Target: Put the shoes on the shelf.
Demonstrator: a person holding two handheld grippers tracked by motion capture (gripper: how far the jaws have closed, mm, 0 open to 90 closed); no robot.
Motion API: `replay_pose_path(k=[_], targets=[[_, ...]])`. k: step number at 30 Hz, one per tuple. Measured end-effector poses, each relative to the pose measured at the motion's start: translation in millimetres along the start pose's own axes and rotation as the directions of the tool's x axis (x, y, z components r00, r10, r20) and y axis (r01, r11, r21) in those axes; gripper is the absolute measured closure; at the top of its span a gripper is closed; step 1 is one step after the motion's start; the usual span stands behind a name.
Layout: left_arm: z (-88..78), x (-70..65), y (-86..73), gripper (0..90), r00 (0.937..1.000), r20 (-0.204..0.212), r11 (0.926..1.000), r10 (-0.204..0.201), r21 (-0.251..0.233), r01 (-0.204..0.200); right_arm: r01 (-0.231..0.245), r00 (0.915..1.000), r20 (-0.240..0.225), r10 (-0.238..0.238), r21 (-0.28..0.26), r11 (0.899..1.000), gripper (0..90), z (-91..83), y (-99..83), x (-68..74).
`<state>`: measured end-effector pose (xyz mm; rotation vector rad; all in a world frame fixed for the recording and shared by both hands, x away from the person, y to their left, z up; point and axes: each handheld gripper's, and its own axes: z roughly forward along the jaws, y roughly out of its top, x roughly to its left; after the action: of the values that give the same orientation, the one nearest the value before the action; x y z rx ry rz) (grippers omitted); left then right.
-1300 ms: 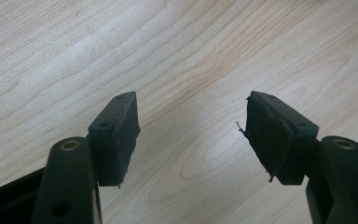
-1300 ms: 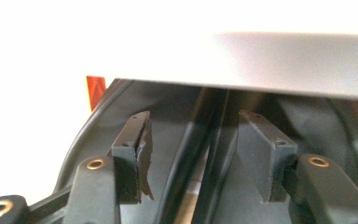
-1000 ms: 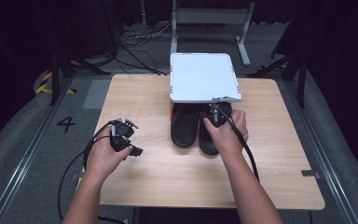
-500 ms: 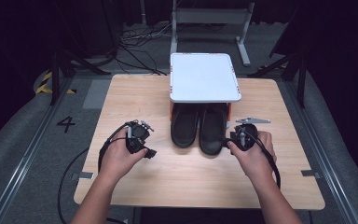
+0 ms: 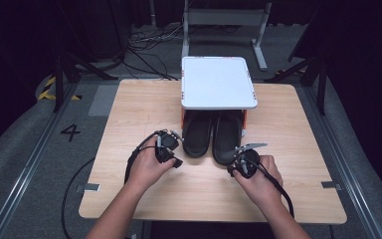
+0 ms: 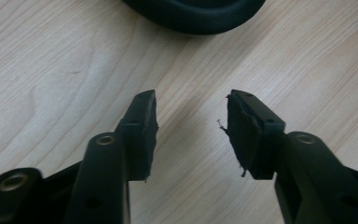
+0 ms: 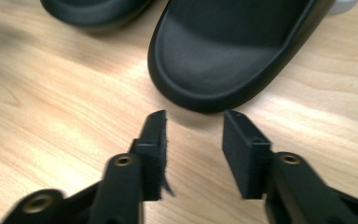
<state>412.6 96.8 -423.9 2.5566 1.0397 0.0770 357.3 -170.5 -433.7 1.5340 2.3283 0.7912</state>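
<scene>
A "4" is showing on the floor [image 5: 70,132] at nine o'clock; both grippers [image 5: 168,148] [image 5: 242,162] are hovering by the slippers [image 5: 214,134], jaws just narrowing, grasping nothing

front table [image 5: 144,199]: bare | slippers [image 5: 213,137]: block centre | white shelf [image 5: 218,82]: overhangs their far ends

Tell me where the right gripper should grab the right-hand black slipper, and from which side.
Grip the slipper at its rounded near end, probably pinching the raised rim there. Come in from the person's side of the table, low and level: that end sticks out from under the white shelf, which blocks any approach from above. The right gripper already faces it, jaws apart, not touching.
</scene>
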Motion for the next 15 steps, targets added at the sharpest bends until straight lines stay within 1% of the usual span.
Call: replay_pose_path(k=[1, 2, 3, 4, 5, 7, 9, 11, 13, 14, 15], targets=[[2.4, -1.5, 1.5, 56.5, 0.9999, 0.011, 1.0000, -0.002, -0.003, 0.002, -0.003, 1.0000, -0.009, 0.003, 0.016, 1.000, 68.4, 1.7, -0.5, 1.6], [5.3, -2.1, 3.9, 59.3, 0.9996, 0.027, 1.0000, 0.009, -0.001, -0.009, -0.004, 0.9998, -0.019, 0.004, 0.026, 1.000, 69.7, 3.0, -0.9, 2.3], [7.7, -2.6, 4.8, 61.9, 0.9990, 0.045, 1.0000, 0.002, -0.009, -0.001, -0.014, 0.9993, -0.033, 0.016, 0.043, 0.999, 72.4, 5.0, -1.1, 3.6], [11.9, -2.1, 6.4, 65.1, 0.9970, 0.077, 0.9999, -0.005, -0.012, 0.006, -0.021, 0.9990, -0.038, 0.023, 0.057, 0.998, 74.8, 6.4, -1.3, 4.0], [14.8, -2.4, 7.5, 67.9, 0.9968, 0.080, 0.9999, -0.005, -0.016, 0.007, -0.029, 0.9980, -0.054, 0.033, 0.077, 0.997, 77.2, 9.3, -1.5, 4.4], [19.1, -3.7, 10.0, 70.5, 0.9968, 0.080, 1.0000, -0.004, -0.006, 0.005, -0.034, 0.9974, -0.061, 0.039, 0.094, 0.995, 80.1, 13.8, -0.9, 4.1], [21.0, -3.7, 11.6, 71.4, 0.9967, 0.081, 1.0000, 0.002, -0.004, -0.002, -0.032, 0.9974, -0.061, 0.038, 0.099, 0.995, 81.1, 15.5, -0.6, 3.6], [26.6, -4.7, 16.2, 72.0, 0.9958, 0.091, 0.9999, 0.008, -0.009, -0.007, -0.042, 0.9963, -0.069, 0.051, 0.118, 0.992, 82.8, 20.4, 0.4, 2.3], [29.6, -6.1, 20.2, 72.1, 0.9956, 0.092, 0.9998, 0.018, -0.012, -0.017, -0.048, 0.9956, -0.074, 0.057, 0.119, 0.992, 83.0, 23.3, 1.2, 1.0], [30.7, -7.2, 22.0, 72.4, 0.9960, 0.088, 0.9998, 0.016, -0.009, -0.015, -0.057, 0.9953, -0.072, 0.066, 0.116, 0.992, 83.0, 24.6, 1.8, 0.3], [32.4, -7.4, 23.8, 72.5, 0.9964, 0.081, 0.9997, 0.024, -0.007, -0.024, -0.058, 0.9955, -0.068, 0.066, 0.111, 0.992, 83.0, 25.9, 2.4, -1.0]])
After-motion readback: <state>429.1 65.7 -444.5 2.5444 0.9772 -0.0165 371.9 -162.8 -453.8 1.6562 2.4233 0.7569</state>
